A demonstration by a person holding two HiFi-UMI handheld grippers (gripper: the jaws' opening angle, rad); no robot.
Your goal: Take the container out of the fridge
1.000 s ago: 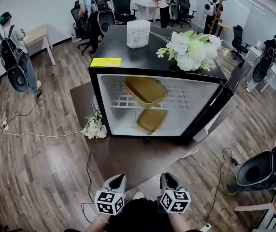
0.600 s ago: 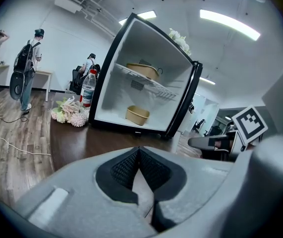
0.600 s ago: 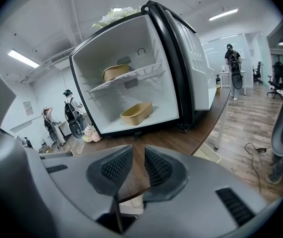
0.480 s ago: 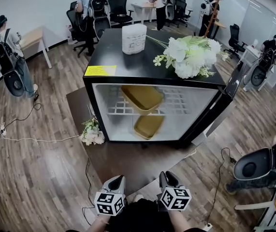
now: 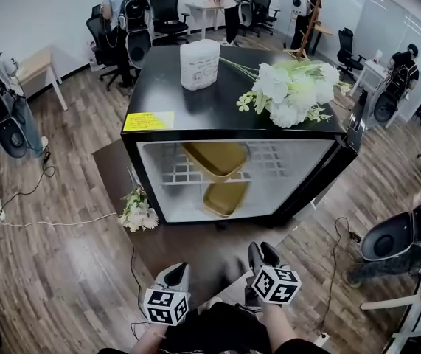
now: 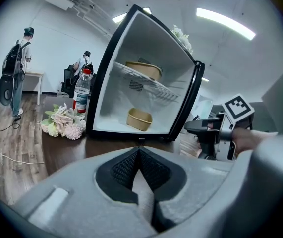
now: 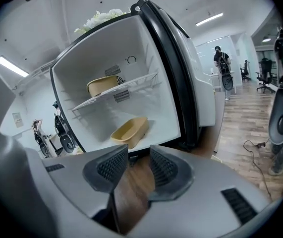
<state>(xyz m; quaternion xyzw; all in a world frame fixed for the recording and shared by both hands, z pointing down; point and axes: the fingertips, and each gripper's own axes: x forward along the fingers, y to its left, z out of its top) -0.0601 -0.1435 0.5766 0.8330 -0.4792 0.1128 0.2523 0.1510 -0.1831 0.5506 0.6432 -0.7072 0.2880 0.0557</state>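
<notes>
Right gripper view: my right claw [image 7: 134, 165] has just been spreading its jaws. They now stand partly apart, with nothing between them but the dark worktop [image 7: 131, 192] underneath. In the head view the open fridge [image 5: 195, 102] looms larger than a second ago. This claw has pushed ahead of my left claw [image 5: 180, 273], whose jaws are pressed together and empty. Straight ahead of the right claw, one tan container [image 7: 129, 130] lies on the fridge floor. A second container [image 7: 104, 86] rests above it on the wire shelf [image 7: 136, 81], up and slightly left of the claw. Both are well beyond the claw and untouched. I read the widening as preparation for a reach. The door already stands open, so what remains is the approach, then a grip on a container's rim.
</notes>
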